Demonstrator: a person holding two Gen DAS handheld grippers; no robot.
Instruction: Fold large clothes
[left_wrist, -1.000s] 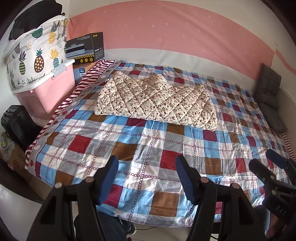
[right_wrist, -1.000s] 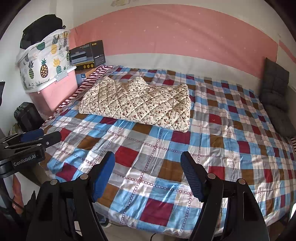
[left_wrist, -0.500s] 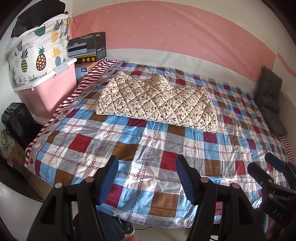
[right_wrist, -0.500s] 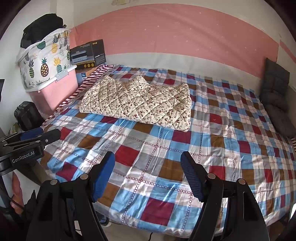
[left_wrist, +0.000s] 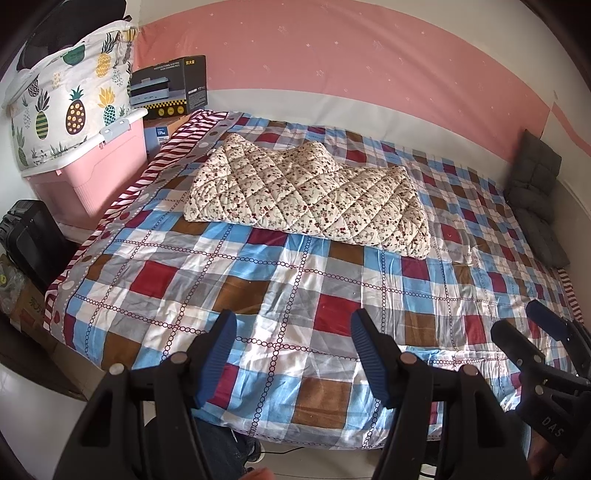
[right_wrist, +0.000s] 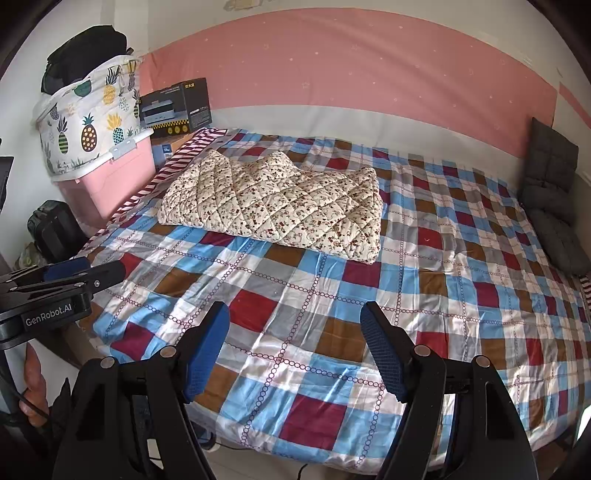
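At far left, a pineapple-print bag (left_wrist: 70, 110) on a pink storage box (left_wrist: 92, 173); beside it a black carton (right_wrist: 177, 107), print too small to read. "GenRobot.AI" printed on the left gripper (right_wrist: 83, 271), jaws wide, empty. Mid-bed, toward the far left: a folded quilted floral blanket (left_wrist: 310, 192), cream with small red flowers, lying on the checked bedspread (left_wrist: 258, 295). Much bare bedspread near and right of it. "DAS" on the right gripper (right_wrist: 293, 350) body, jaws wide, empty. Far right, grey cushions (right_wrist: 550, 192) at the wall.
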